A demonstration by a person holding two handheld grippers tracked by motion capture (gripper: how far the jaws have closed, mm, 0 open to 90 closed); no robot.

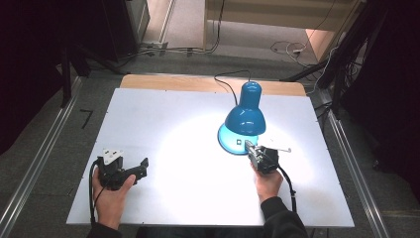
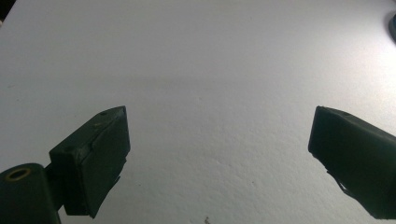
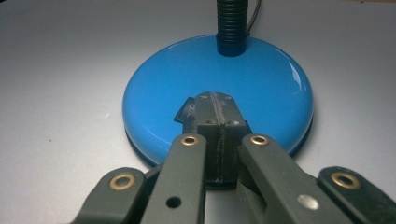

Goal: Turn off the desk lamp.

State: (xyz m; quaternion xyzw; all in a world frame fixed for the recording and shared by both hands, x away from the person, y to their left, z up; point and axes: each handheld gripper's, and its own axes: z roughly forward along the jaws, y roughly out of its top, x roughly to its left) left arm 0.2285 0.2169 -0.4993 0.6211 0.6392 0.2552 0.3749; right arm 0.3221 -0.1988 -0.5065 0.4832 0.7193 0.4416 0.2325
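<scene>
The blue lamp (image 1: 244,119) stands right of centre on the white surface (image 1: 163,129), lit. The right hand-held gripper (image 3: 215,105), jaws clenched together, seems to press the switch (image 3: 186,111) on its base. The left hand-held gripper (image 1: 143,166) rests released over bare surface, well apart.

A blue desk lamp (image 1: 245,119) stands upright toward the two o'clock part of the white desk (image 1: 163,148), and the desk shows a bright patch beneath its shade. Its glossy round base (image 3: 154,98) lies flat on the desk, with a black ribbed neck (image 3: 231,23) rising from the base's twelve o'clock edge. A black rocker switch (image 3: 187,111) sits at the base's six o'clock side. A dark cord (image 1: 225,84) trails off toward twelve o'clock.
</scene>
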